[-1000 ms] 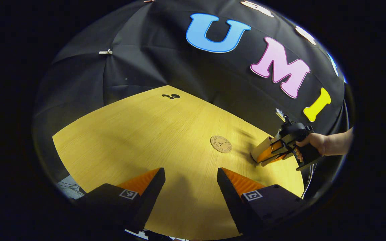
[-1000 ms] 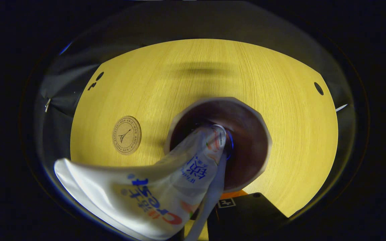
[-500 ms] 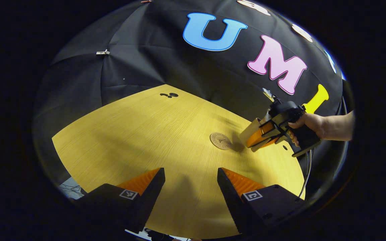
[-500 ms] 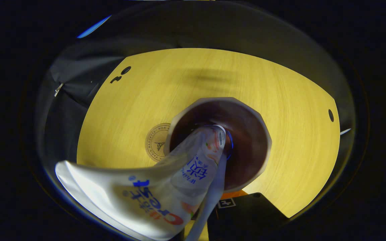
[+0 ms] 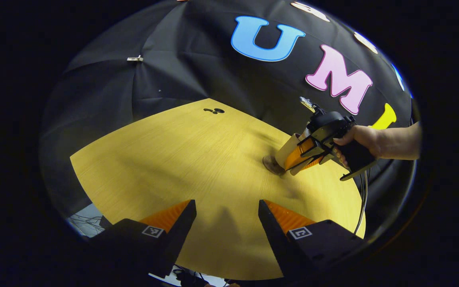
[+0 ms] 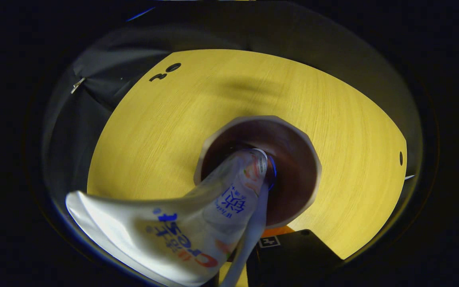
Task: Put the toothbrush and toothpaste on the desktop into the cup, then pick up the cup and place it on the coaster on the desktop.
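In the left gripper view a hand (image 5: 367, 137) holds my right gripper (image 5: 293, 161) shut on the pale cup (image 5: 284, 148). The cup hangs tilted over the round cork coaster (image 5: 270, 164), most of which it hides; whether they touch I cannot tell. Seen in the right gripper view, the cup's dark inside (image 6: 293, 171) holds the white toothpaste tube (image 6: 181, 227) and a white toothbrush handle (image 6: 249, 239), both sticking out toward the camera. One finger (image 6: 293, 247) shows below the cup. My left gripper (image 5: 227, 215) stands open over the near table, holding nothing.
The yellow wooden table (image 5: 173, 167) stretches bare to the left of the coaster. Small dark holes (image 5: 214, 111) mark its far corner, and another hole (image 6: 401, 158) sits near its edge. A cable (image 5: 363, 207) hangs from the right gripper. Black cloth walls close behind.
The right gripper has lifted the cup and carried it left, from beside the coaster to over it. The coaster has slid behind the cup in the right gripper view. My left gripper stays open.
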Available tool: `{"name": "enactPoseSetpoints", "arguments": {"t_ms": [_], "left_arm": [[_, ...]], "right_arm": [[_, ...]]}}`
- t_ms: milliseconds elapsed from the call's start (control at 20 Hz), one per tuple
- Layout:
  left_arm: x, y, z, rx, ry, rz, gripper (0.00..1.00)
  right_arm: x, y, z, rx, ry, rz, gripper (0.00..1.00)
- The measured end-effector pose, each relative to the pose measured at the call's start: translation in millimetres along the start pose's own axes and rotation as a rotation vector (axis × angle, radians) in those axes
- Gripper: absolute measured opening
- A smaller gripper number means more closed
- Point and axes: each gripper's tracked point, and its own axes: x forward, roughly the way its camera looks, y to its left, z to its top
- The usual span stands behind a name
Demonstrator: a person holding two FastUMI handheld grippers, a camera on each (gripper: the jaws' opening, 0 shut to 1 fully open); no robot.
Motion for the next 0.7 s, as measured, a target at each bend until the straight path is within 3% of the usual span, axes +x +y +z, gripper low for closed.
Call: {"name": "enactPoseSetpoints", "arguments": {"t_ms": [450, 600, 700], "left_arm": [[-16, 22, 1, -0.019, -0.01, 0.046, 0.98], [-22, 24, -1, -0.015, -0.006, 0.054, 0.98], [-26, 23, -2, -0.009, -0.003, 0.053, 0.98]], "right_arm": [[11, 11, -7, -0.114, 0.036, -0.052, 0.37], [7, 18, -3, -0.107, 0.025, -0.033, 0.46], [-3, 19, 1, -0.089, -0.001, -0.024, 0.58]]}}
